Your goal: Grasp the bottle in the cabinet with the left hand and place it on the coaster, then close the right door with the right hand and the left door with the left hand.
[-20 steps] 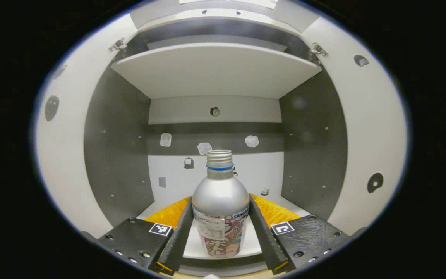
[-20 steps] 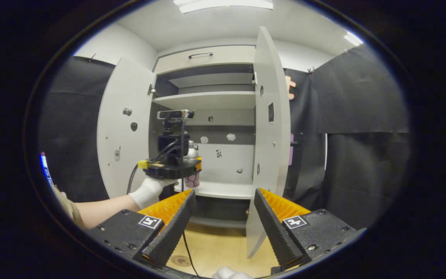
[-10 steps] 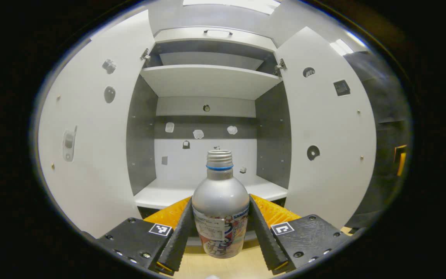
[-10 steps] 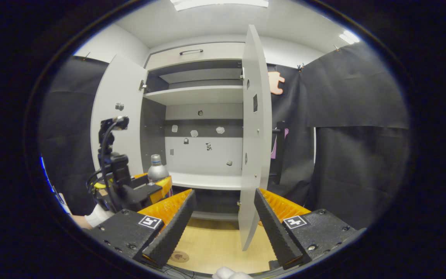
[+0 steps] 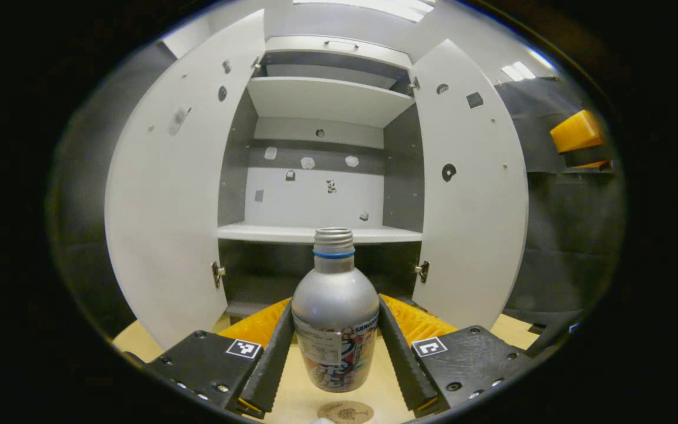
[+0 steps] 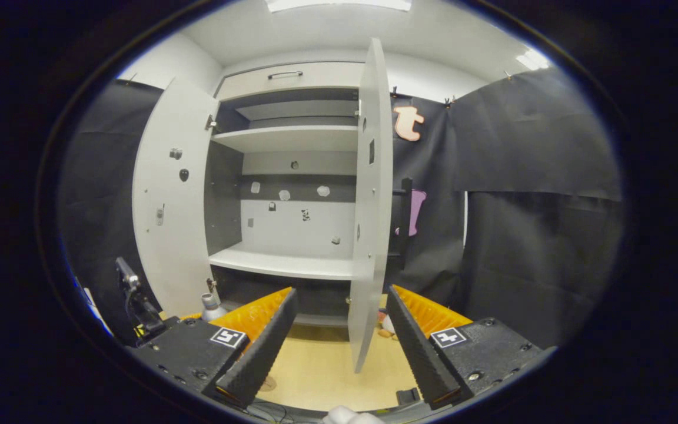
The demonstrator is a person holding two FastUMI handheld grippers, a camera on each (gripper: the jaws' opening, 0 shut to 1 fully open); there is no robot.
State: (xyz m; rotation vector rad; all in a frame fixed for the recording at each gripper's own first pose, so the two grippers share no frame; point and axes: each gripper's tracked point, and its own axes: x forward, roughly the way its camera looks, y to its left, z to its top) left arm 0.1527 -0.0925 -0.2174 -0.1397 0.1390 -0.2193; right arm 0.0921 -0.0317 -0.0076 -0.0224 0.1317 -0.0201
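Note:
A silver bottle (image 5: 333, 347) with a printed label and an open threaded neck stands upright between my left gripper's (image 5: 334, 307) fingers, which press on both its sides. It is held out in front of the cabinet, low over the wooden surface, and a round coaster (image 5: 345, 411) lies just below its base. The cabinet's left door (image 5: 168, 194) and right door (image 5: 471, 188) both stand wide open. My right gripper (image 6: 339, 347) is open and holds nothing, with the right door (image 6: 365, 206) seen edge-on just ahead of it. The bottle's neck (image 6: 210, 302) shows at lower left.
The cabinet's lower shelf (image 5: 315, 234) is bare, and an upper shelf (image 5: 327, 100) sits above it. Black cloth (image 6: 539, 194) hangs to the right of the cabinet. A cable (image 6: 268, 405) runs over the wooden surface (image 6: 321, 377) in front.
My left gripper has drawn the bottle out of the cabinet and down toward the wooden surface, bringing the coaster into view. My right gripper has stayed open, shifting only slightly.

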